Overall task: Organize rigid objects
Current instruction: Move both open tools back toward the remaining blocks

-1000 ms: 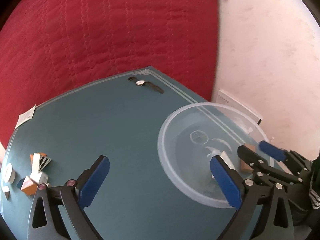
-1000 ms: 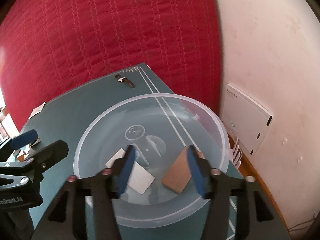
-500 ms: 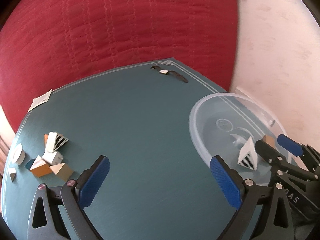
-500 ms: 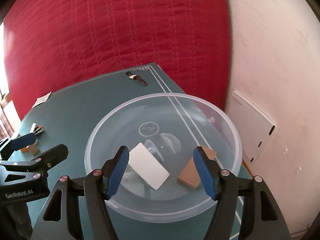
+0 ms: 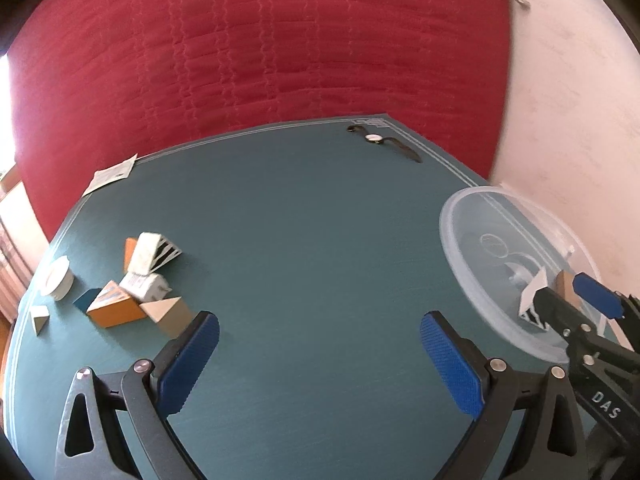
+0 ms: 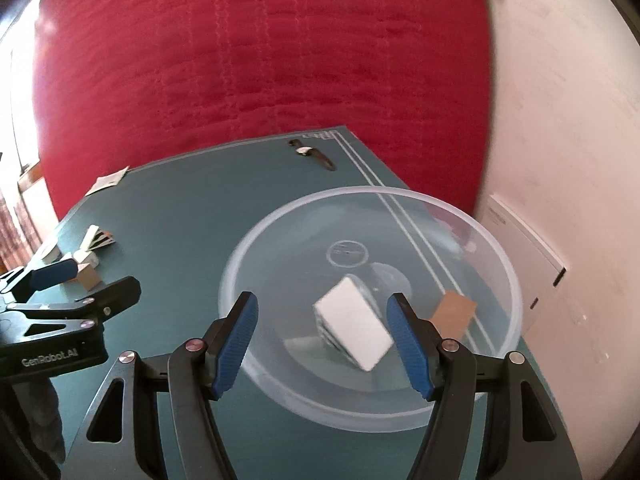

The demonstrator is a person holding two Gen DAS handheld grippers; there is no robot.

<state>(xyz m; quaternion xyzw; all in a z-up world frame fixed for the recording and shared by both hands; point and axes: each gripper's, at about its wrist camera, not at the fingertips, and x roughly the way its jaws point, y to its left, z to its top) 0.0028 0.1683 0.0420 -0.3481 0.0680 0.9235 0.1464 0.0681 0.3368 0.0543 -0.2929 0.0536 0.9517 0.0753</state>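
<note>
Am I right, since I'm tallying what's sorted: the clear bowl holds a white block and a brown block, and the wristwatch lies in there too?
Not quite. The wristwatch lies on the table's far edge, outside the clear bowl, as the right wrist view shows. The white block and brown block are inside.

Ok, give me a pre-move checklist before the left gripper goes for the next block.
1. Left gripper open, nothing between its pads: ok.
2. Right gripper open, holding nothing: ok.
3. White block and brown block inside the clear bowl: ok.
4. Block pile still on the green table, left of the left gripper: ok.
5. Which pile block lifts free: cannot tell.
6. Wristwatch away from the pile: ok.
</note>
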